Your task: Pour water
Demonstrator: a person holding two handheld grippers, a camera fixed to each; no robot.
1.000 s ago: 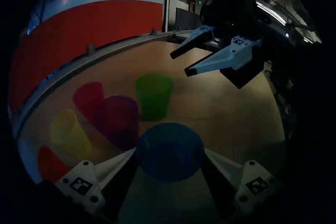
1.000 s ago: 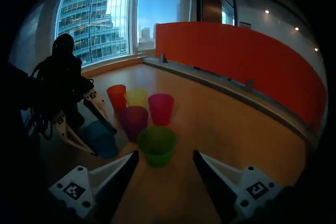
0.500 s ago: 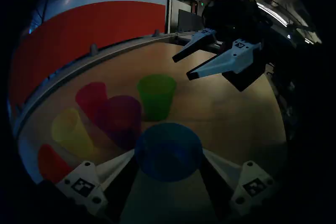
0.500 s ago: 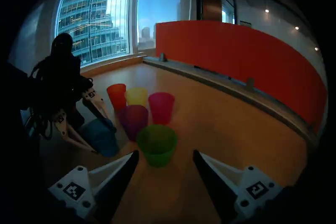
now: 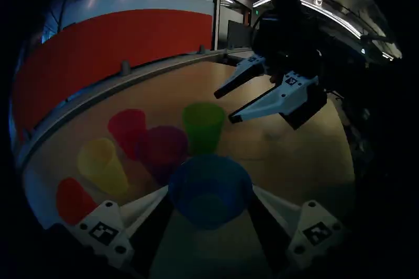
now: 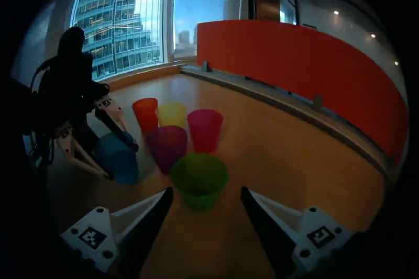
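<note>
A blue cup (image 5: 209,177) sits between the fingers of my left gripper (image 5: 210,191), which is shut on it. In the right gripper view the blue cup (image 6: 112,153) hangs tilted just above the wooden table in the left gripper (image 6: 121,162). My right gripper (image 6: 207,191) is open, and a green cup (image 6: 199,178) stands upright just ahead of its fingertips. In the left gripper view the right gripper (image 5: 223,107) hovers beside the green cup (image 5: 202,126), held by a dark-clad person. I see no water in any cup.
A purple cup (image 6: 167,145), a pink cup (image 6: 204,130), a yellow cup (image 6: 172,114) and an orange-red cup (image 6: 145,114) stand clustered behind the green one. A red partition (image 6: 314,64) runs along the table's far edge. Bare wood table (image 6: 293,164) lies to the right.
The left gripper has raised the blue cup a little and shifted it. The right gripper has come lower and closer to the green cup.
</note>
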